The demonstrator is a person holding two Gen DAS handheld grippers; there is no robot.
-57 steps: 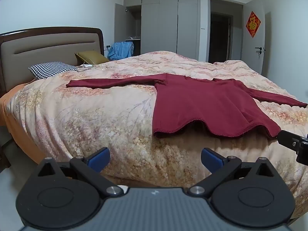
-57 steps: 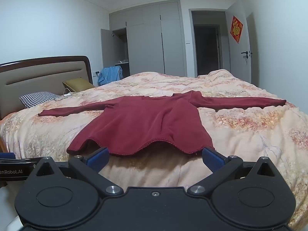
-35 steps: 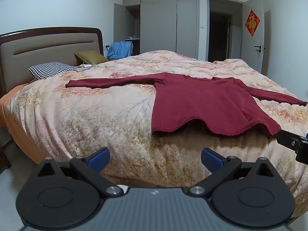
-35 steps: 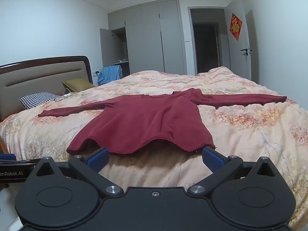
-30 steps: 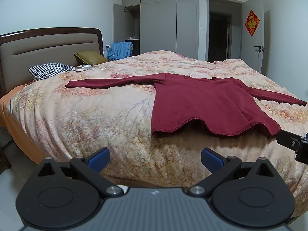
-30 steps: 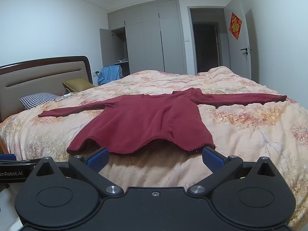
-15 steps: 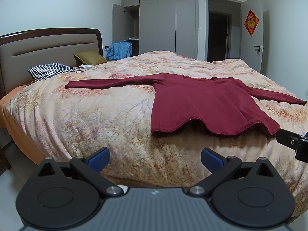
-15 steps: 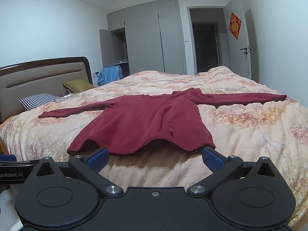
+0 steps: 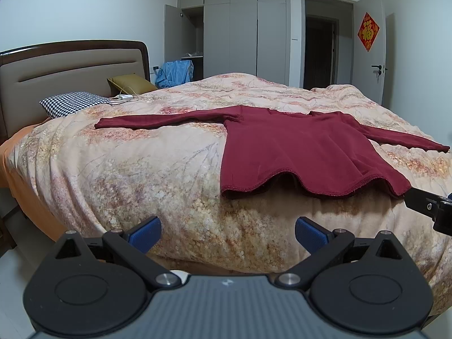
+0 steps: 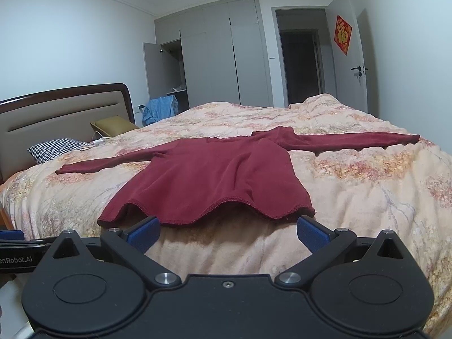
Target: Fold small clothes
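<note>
A dark red long-sleeved top [image 9: 296,149] lies flat on the bed, both sleeves spread out, its wavy hem toward me; it also shows in the right wrist view [image 10: 214,180]. My left gripper [image 9: 227,233] is open and empty, in front of the bed's side, left of the hem. My right gripper [image 10: 227,230] is open and empty, just short of the hem, its fingers level with the hem's two corners. Part of the right gripper [image 9: 432,209] shows at the right edge of the left wrist view.
The bed has a floral peach quilt [image 9: 141,175] and a padded headboard [image 9: 65,84] at the left. A houndstooth pillow [image 9: 73,103], an olive cushion [image 9: 131,83] and a charger cable lie near the headboard. A wardrobe [image 9: 243,28] and an open doorway stand behind.
Both views have shifted very slightly; the top lies the same and both grippers stay open and empty.
</note>
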